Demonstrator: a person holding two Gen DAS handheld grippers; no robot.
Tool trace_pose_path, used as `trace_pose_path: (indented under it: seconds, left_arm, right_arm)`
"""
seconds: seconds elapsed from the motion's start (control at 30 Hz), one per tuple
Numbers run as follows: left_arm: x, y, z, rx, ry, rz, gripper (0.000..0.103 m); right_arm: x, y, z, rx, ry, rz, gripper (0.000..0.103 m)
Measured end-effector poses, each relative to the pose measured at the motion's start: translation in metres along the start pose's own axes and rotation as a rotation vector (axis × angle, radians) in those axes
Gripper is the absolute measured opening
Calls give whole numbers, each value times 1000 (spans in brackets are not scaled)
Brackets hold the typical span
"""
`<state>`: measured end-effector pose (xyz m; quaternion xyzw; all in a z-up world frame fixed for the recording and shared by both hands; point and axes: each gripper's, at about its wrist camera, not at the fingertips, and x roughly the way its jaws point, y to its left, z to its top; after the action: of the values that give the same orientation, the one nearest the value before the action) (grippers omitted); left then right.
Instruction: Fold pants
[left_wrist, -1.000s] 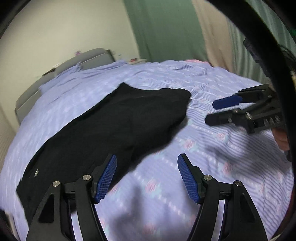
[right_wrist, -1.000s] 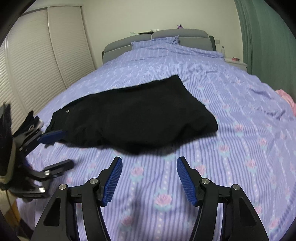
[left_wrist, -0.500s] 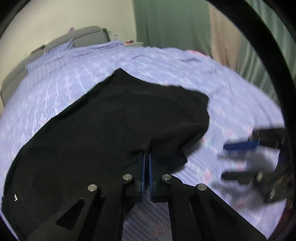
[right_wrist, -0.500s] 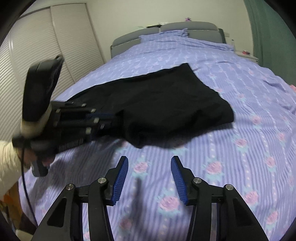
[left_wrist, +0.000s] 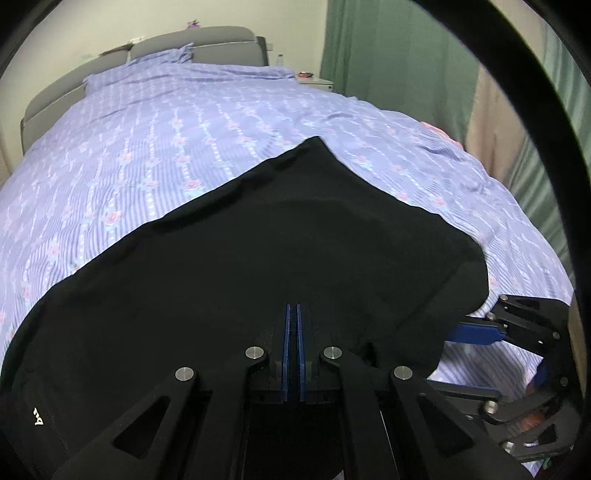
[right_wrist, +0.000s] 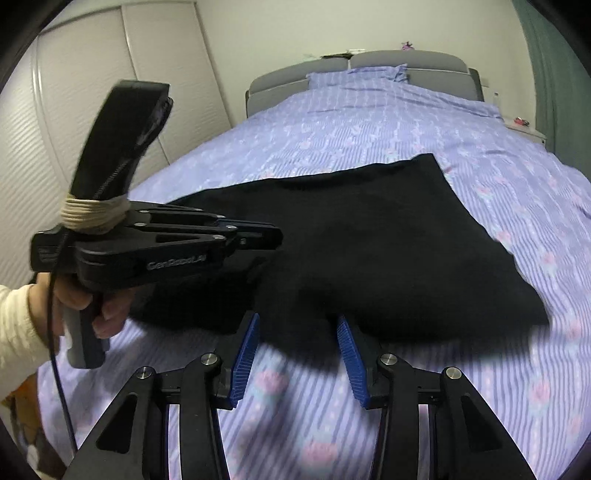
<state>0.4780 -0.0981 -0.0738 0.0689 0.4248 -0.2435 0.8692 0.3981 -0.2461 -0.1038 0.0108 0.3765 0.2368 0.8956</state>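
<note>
Black pants (left_wrist: 280, 254) lie folded on a lilac flowered bedspread (left_wrist: 155, 144); they also show in the right wrist view (right_wrist: 388, 240). My left gripper (left_wrist: 293, 314) is shut on the near edge of the pants; in the right wrist view (right_wrist: 273, 238) it grips that edge from the left. My right gripper (right_wrist: 299, 325) is open, its blue pads either side of the pants' near edge, which lifts slightly off the bed. In the left wrist view the right gripper (left_wrist: 465, 332) sits at the pants' right edge.
A grey headboard (right_wrist: 406, 61) and pillow stand at the far end of the bed. White wardrobe doors (right_wrist: 85, 92) are on the left. Green curtains (left_wrist: 388, 55) and a bedside table (right_wrist: 524, 127) are on the right.
My left gripper moved onto the pants' near edge and shut on it. My right gripper came forward until its open pads straddle the same edge.
</note>
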Motion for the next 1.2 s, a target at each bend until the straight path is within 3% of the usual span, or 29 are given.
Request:
trace_pose_path:
  seconds: [0.13, 0.23, 0.4, 0.47, 0.57, 0.67, 0.7, 0.83, 1.0, 1.2]
  left_arm:
    - [-16, 9, -11, -42, -21, 5, 6]
    - [-38, 11, -29, -37, -47, 1, 11]
    - [-69, 11, -70, -63, -59, 12, 18]
    - [-83, 16, -88, -91, -77, 51, 28]
    - [-101, 27, -116, -208, -105, 85, 47]
    - [-115, 41, -145, -346, -104, 90, 48]
    - [-118, 45, -155, -388, -105, 85, 48]
    - [-114, 68, -177, -537, -107, 64, 52]
    - [-108, 96, -173, -661, -136, 83, 52]
    - [-95, 114, -155, -640, -109, 132, 50]
  right_arm:
    - [14, -12, 0, 82, 77, 42, 44]
    - [-3, -9, -10, 82, 33, 97, 44]
    - [9, 3, -28, 18, 118, 83, 44]
    - [16, 3, -35, 28, 134, 75, 44]
    - [20, 4, -39, 48, 144, 54, 45]
    - [19, 14, -38, 0, 157, 0, 42]
    - [14, 17, -35, -18, 135, -11, 31]
    - [-11, 31, -5, -76, 6, 2, 29]
    - [15, 30, 23, -97, 70, 3, 29]
    - [23, 36, 3, -157, 134, -7, 30]
